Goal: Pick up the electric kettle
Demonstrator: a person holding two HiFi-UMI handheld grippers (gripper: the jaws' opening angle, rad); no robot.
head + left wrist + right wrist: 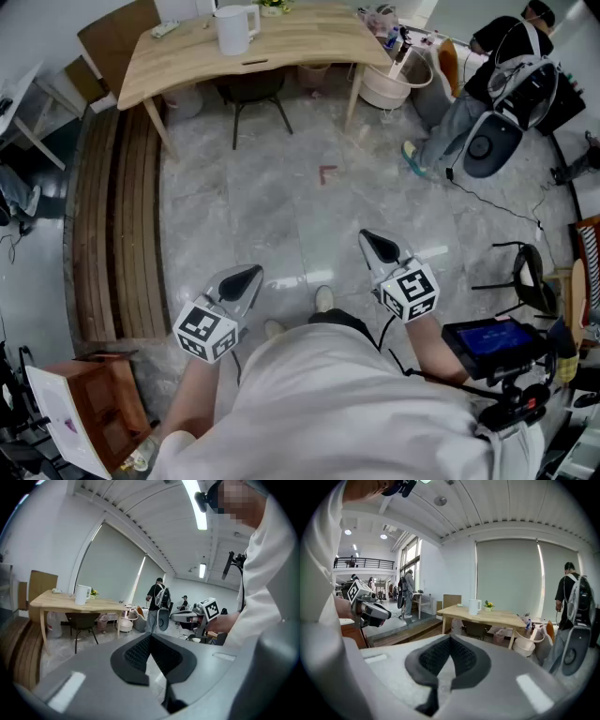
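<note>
The electric kettle (234, 28) is white with a handle and stands upright on a pale wooden table (300, 47) far across the room. It also shows small in the left gripper view as the kettle (82, 594) and in the right gripper view as the kettle (474, 606). My left gripper (246, 278) and right gripper (375, 246) are held close in front of the person's body, well short of the table. Both point toward it, slightly downward. The left gripper (150, 637) and the right gripper (450, 638) each have their jaws shut with nothing between them.
A dark chair (251, 94) sits under the table. A slatted wooden platform (117, 225) runs along the left. A person with a backpack (487, 84) and a white bucket (384, 86) are at the table's right. A brown box (84, 412) and a screen on a stand (492, 342) flank me.
</note>
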